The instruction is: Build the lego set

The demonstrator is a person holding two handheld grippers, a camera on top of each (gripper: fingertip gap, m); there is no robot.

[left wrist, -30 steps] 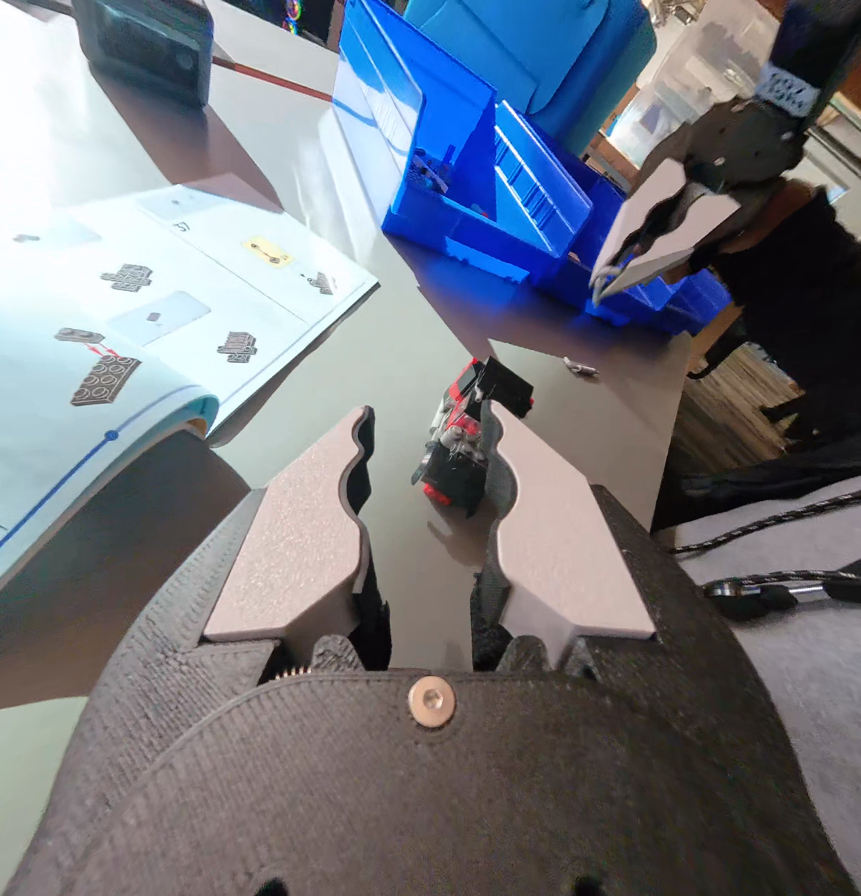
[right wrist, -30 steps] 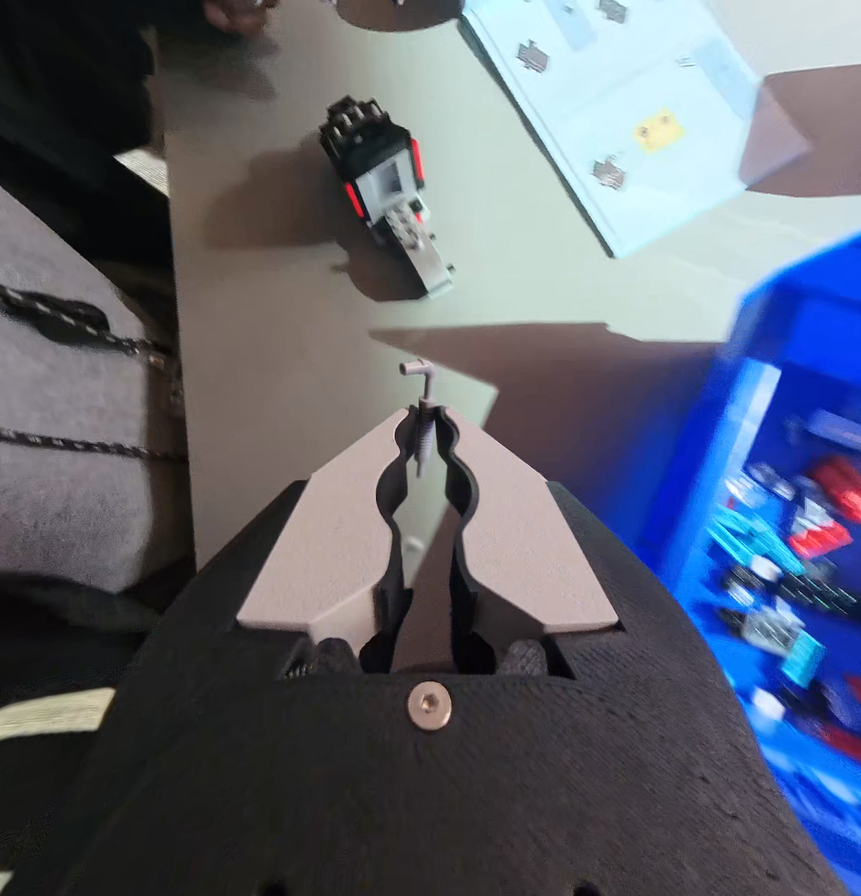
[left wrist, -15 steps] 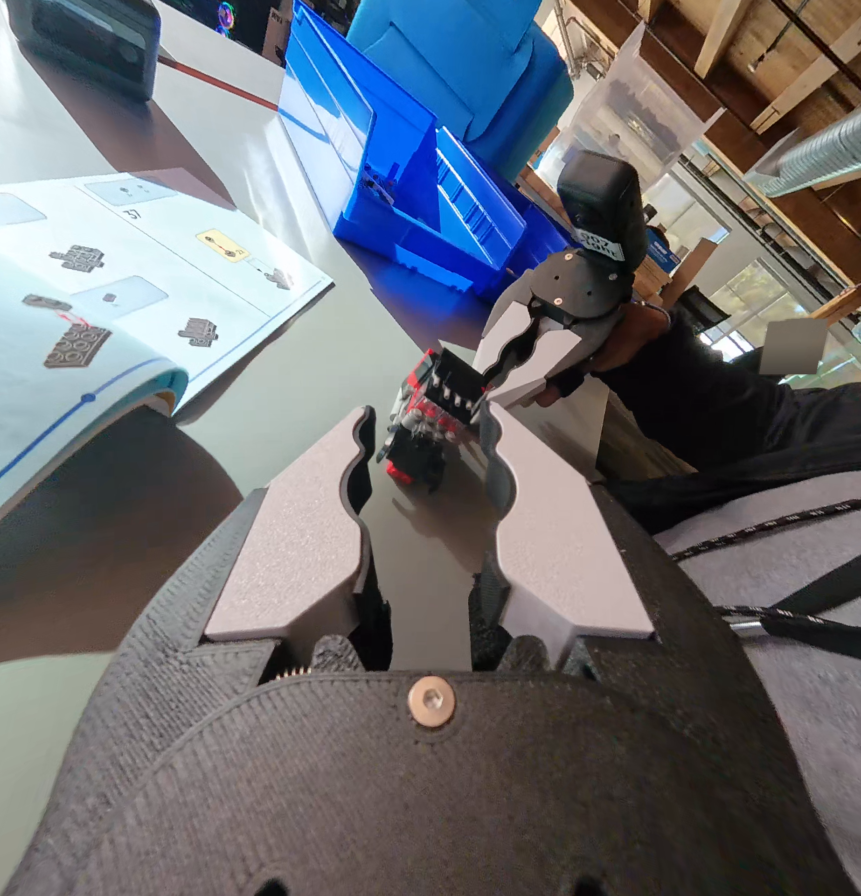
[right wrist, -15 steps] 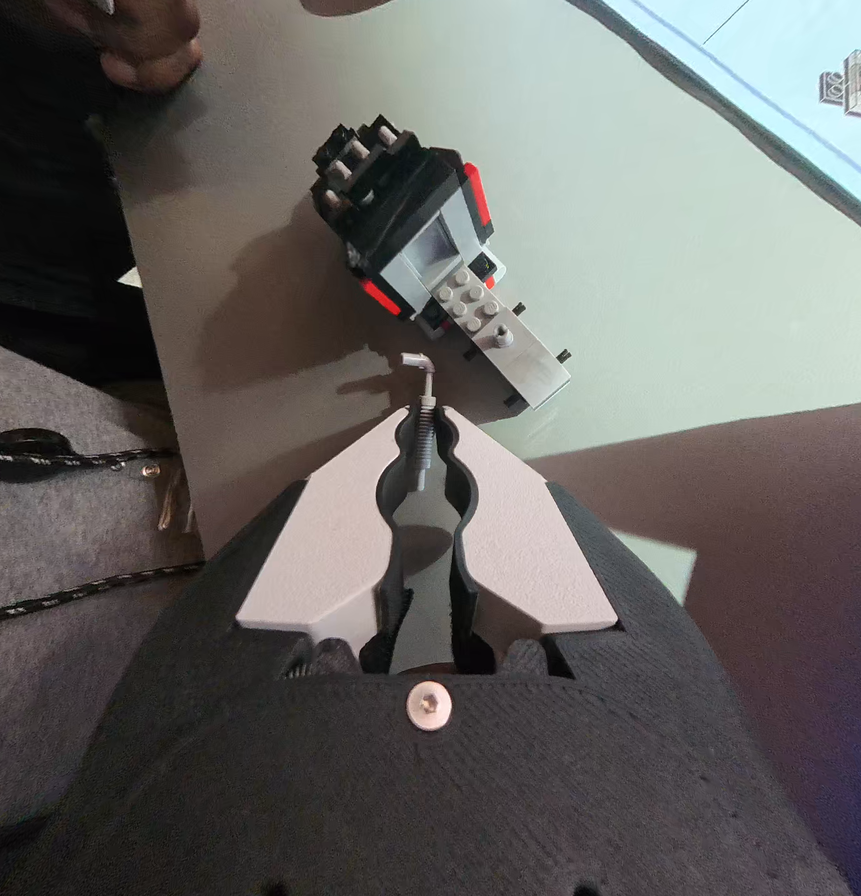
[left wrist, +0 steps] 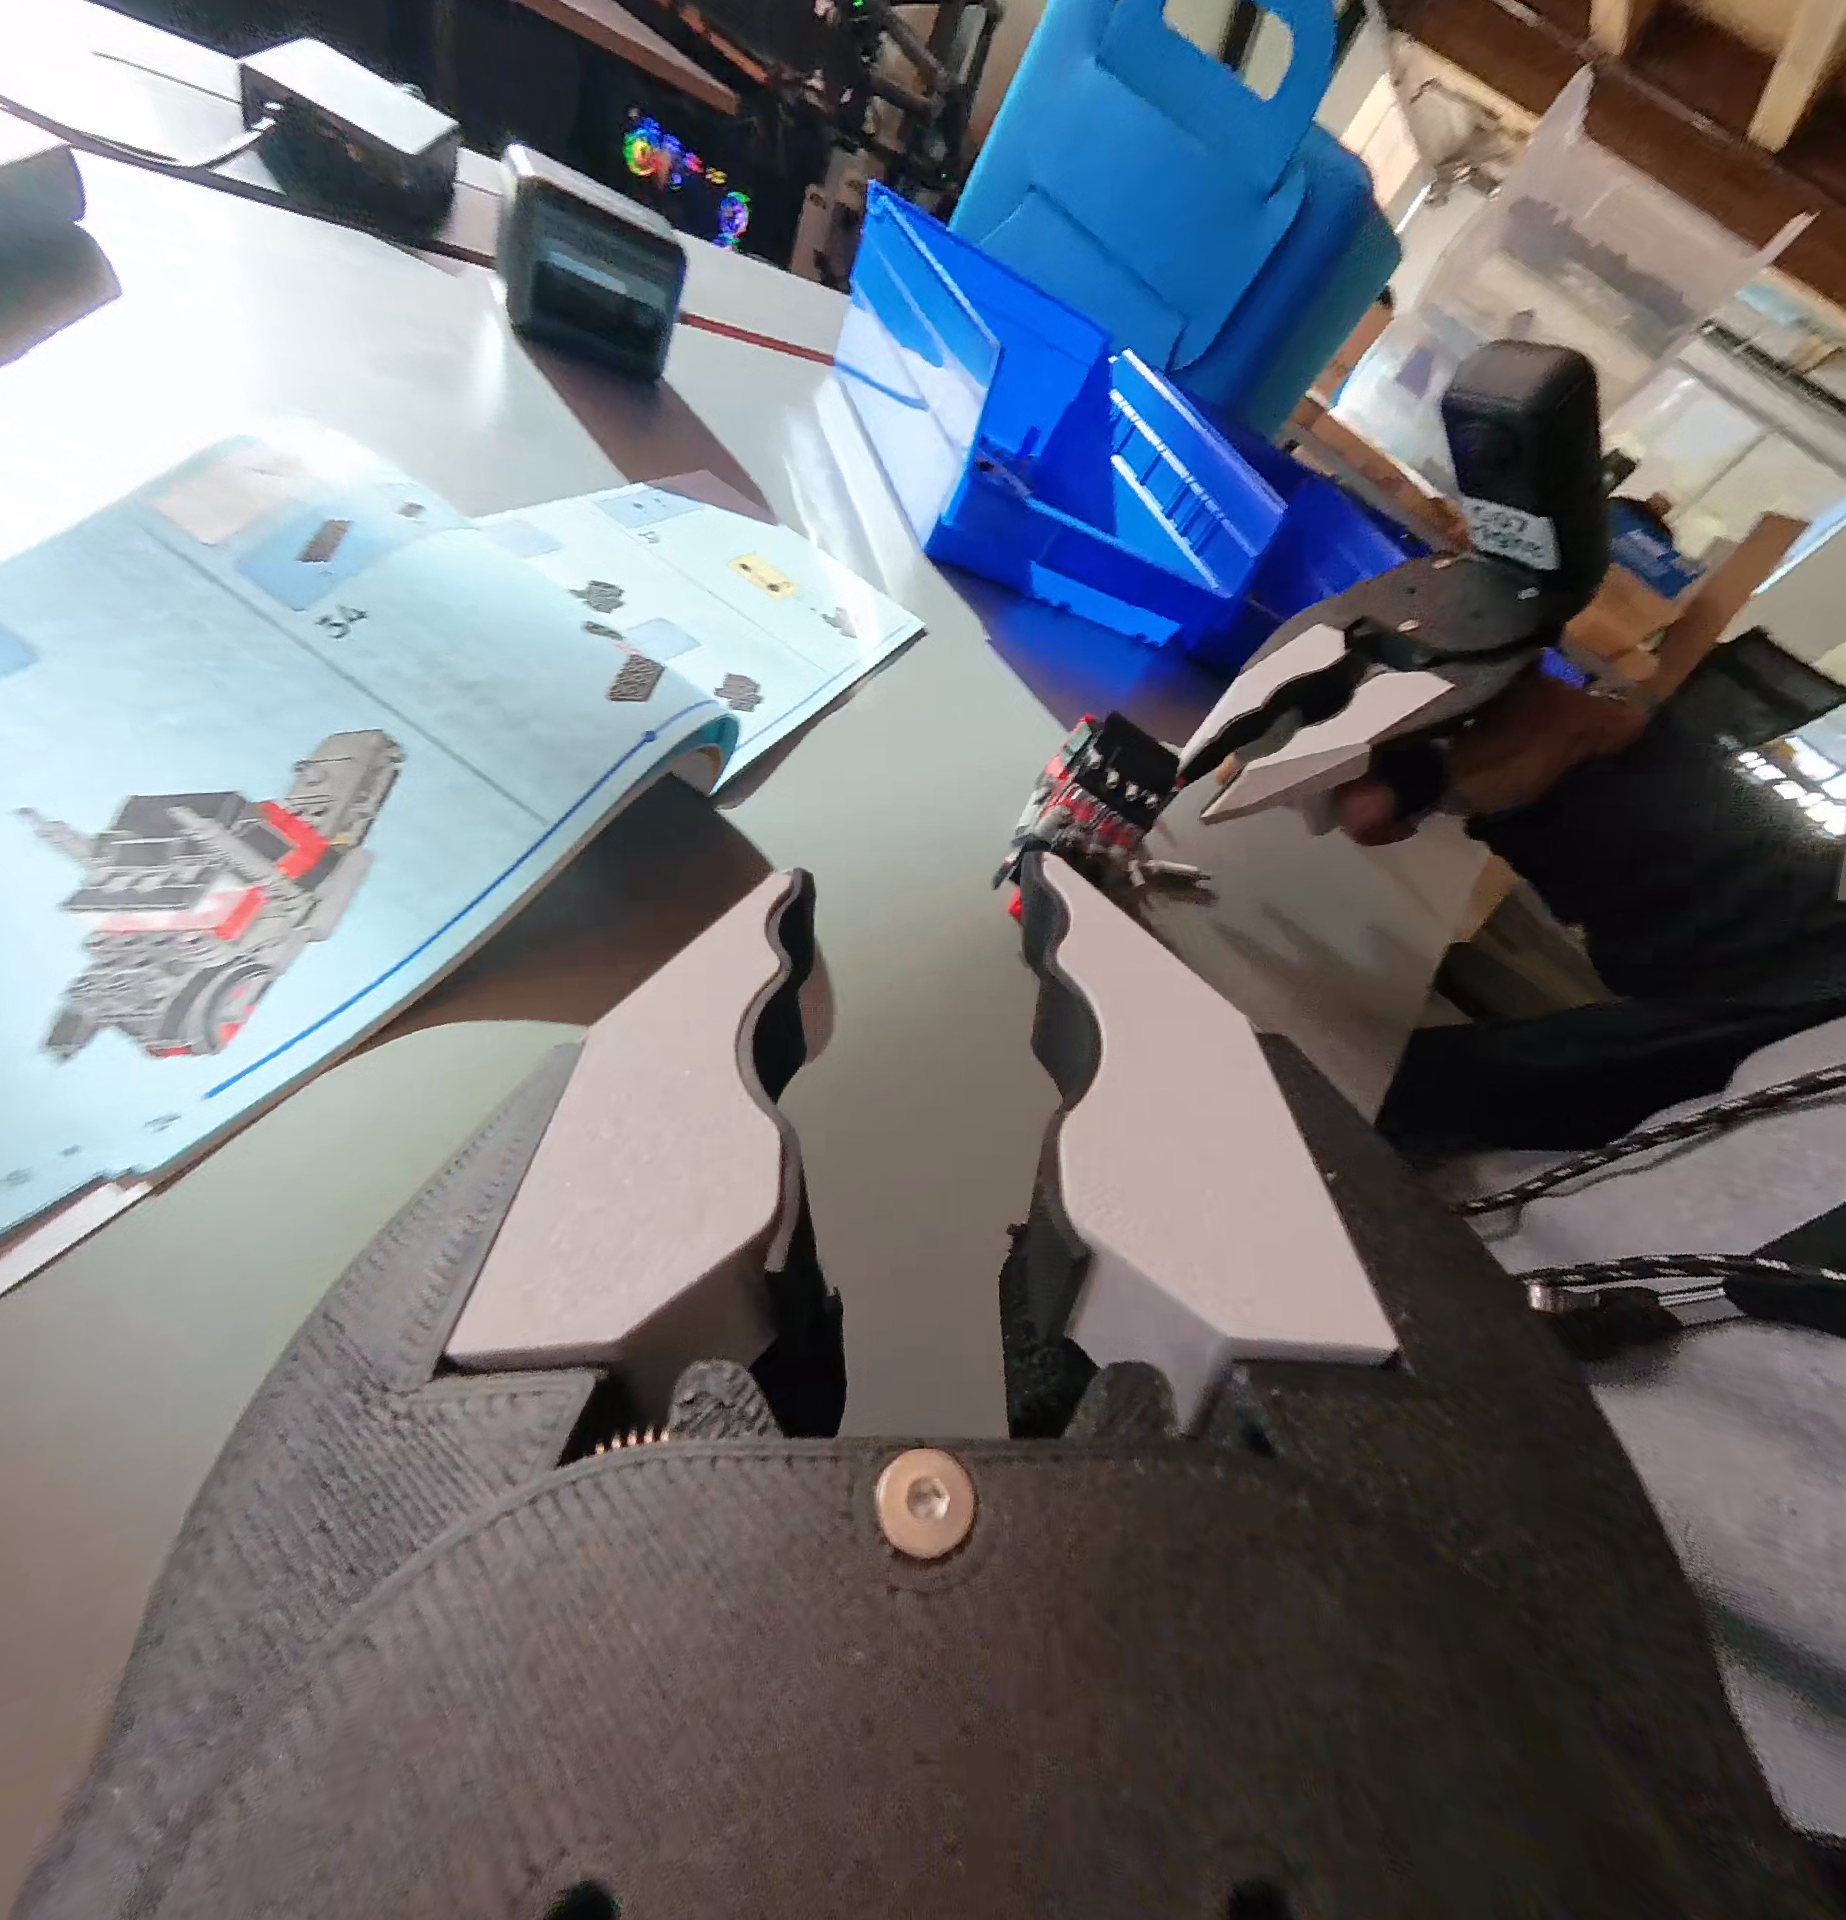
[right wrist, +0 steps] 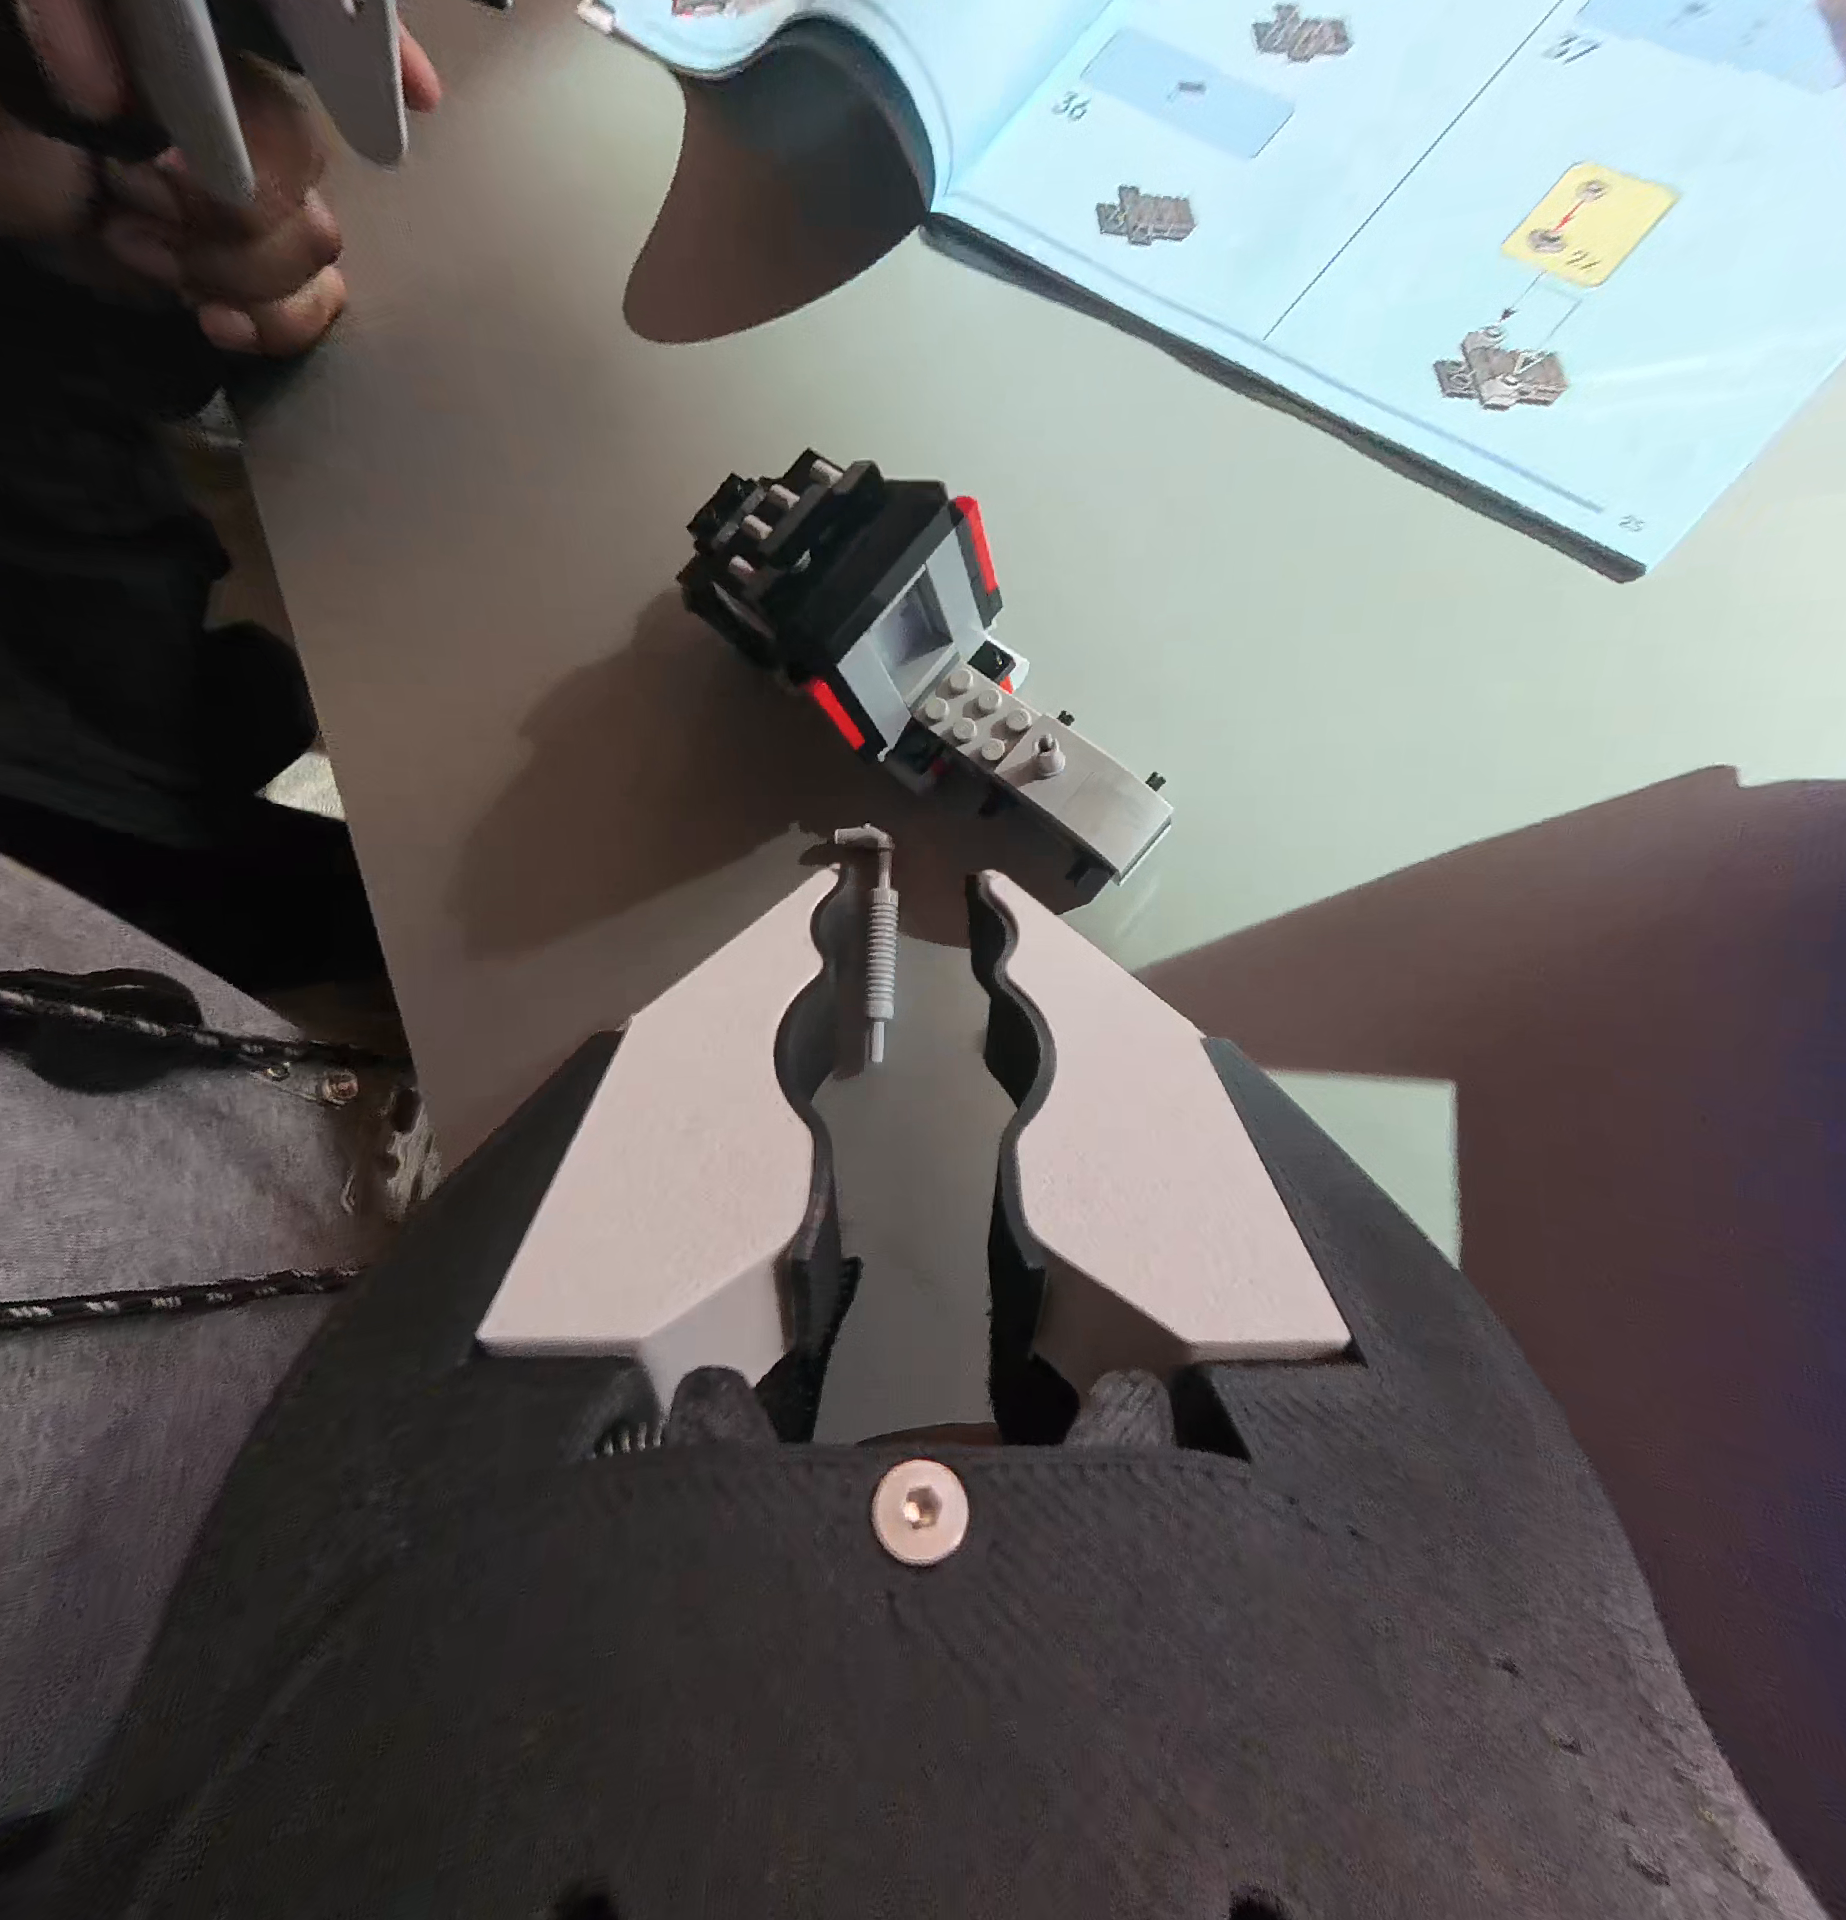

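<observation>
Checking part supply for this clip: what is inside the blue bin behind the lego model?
In the left wrist view, the blue bin shows only inner walls and dividers; its contents are hidden. The lego model stands nearer.

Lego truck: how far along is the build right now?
Done: the lego truck has its black-and-red cab and grey studded deck assembled. In hand: nothing is gripped. The grey lever piece lies loose inside the open right tool, short of the truck, and the left tool is open and empty. Left: fitting that lever, and probably further steps in the open booklet.
</observation>
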